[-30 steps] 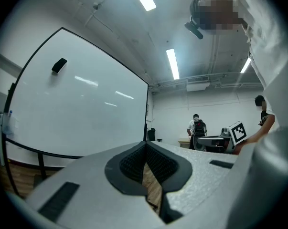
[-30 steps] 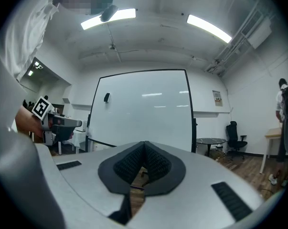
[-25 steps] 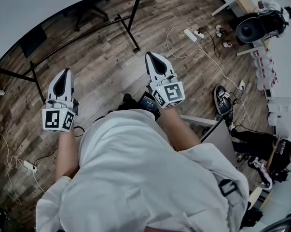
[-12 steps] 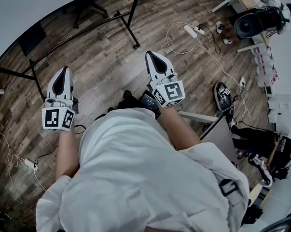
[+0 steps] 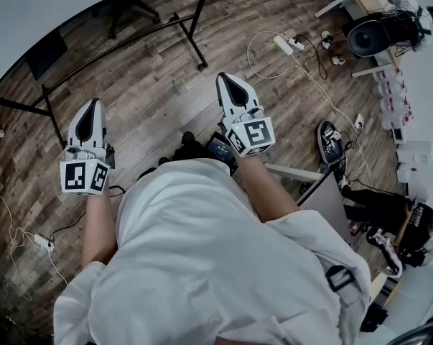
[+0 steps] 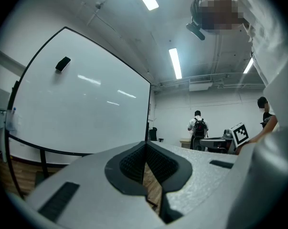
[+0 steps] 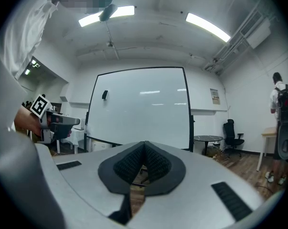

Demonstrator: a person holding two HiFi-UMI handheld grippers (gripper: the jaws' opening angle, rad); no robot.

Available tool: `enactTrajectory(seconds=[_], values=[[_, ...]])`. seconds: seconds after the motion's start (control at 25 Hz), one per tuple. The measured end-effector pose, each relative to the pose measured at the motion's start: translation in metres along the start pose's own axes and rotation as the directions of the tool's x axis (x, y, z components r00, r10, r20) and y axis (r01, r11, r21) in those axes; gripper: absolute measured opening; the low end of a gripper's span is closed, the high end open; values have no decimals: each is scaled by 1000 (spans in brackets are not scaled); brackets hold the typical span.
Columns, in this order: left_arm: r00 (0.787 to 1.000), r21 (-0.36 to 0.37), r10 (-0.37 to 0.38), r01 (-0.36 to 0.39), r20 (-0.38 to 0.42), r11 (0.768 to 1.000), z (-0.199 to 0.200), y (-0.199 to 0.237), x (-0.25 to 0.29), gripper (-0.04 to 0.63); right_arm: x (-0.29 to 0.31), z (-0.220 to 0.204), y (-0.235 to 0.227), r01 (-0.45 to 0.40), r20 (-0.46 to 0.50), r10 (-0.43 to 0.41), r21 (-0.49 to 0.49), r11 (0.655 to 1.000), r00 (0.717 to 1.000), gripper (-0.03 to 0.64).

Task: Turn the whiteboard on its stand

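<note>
Ahead: whiteboard [image 7: 141,109] stands upright on its black stand [image 5: 192,43]. Its white face is toward the person, and a small dark block [image 7: 104,95] is stuck high on it. Open wood floor [image 5: 159,99] lies between the board and both grippers, so neither touches it. This pose fits a board already swung round as well as one waiting to be swung; the face alone doesn't settle it.

Left gripper [image 5: 94,105]: jaws clenched together, nothing between the pads. Right gripper [image 5: 223,81]: same, pressed shut and empty. Both are held level, side by side in front of the body, noses toward the board. Judged reason: nothing is within reach to grasp, and aiming at the board keeps it in both gripper views.

Against a second ago: hardly any change. Both grippers sit in the same spots with jaws equally closed, and the board is the same. Only the head view's framing drifts slightly.
</note>
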State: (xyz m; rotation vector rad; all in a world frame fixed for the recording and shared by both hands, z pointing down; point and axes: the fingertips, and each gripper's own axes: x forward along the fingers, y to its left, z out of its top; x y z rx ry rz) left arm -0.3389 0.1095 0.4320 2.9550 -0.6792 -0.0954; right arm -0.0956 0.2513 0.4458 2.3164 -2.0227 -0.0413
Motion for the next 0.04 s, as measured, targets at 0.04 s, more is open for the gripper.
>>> enactTrajectory(seconds=[0.04], values=[[1000, -1, 2, -2, -1, 1000, -1, 2, 0, 5, 3, 0, 0, -1, 1, 1, 1, 1000, 1000, -3]])
